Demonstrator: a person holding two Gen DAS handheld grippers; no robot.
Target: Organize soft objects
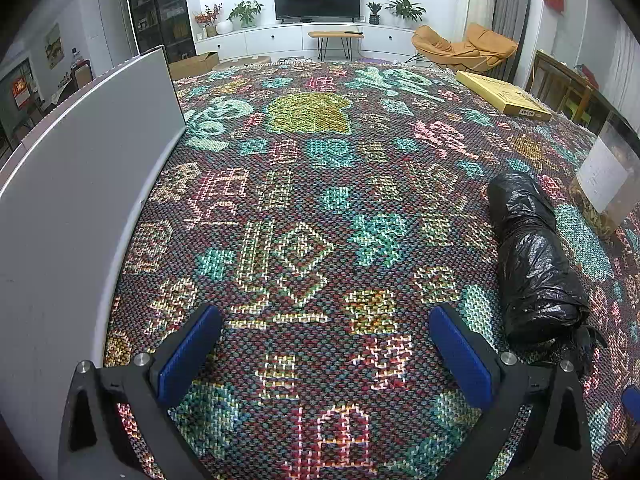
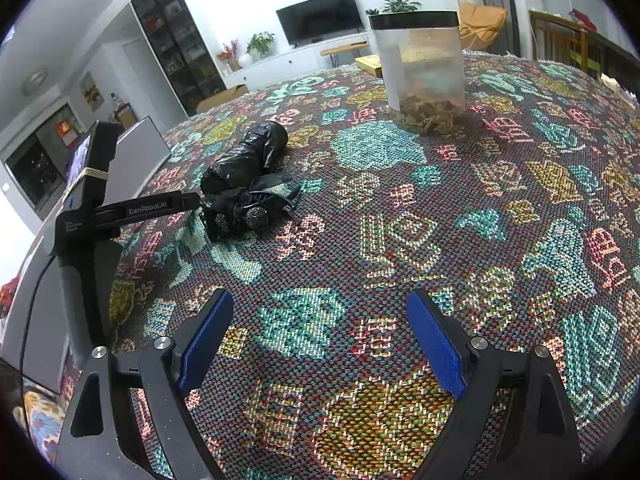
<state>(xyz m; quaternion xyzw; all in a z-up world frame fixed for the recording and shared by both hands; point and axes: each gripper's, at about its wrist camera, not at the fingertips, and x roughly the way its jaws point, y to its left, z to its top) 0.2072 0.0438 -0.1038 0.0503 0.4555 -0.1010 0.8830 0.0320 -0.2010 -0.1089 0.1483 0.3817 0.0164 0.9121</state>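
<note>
The roll of black bin bags (image 2: 244, 156) lies on the patterned cloth (image 2: 380, 208) that covers the bench, its long axis running away from the cameras: the rounder, closed end points toward the far side of the room, and the loose, crumpled tail (image 2: 248, 210) points back toward the person. In the left view the same roll (image 1: 532, 256) sits just to the right of the left claw (image 1: 324, 344), near its right finger but apart from it. Both claws are spread wide and hold nothing; the right claw (image 2: 320, 328) hovers over bare cloth, well apart from the roll. This looks like the very start of the job, with the roll untouched. The next move would likely be for the left claw to swing right and close across the roll's width, near its middle, since the thin plastic will crush and slip if only the tail is pinched. Farther out stand a clear jar with a black lid (image 2: 424, 68), a flat yellow box (image 1: 504, 94), and a grey panel (image 1: 80, 184) along the left edge.
</note>
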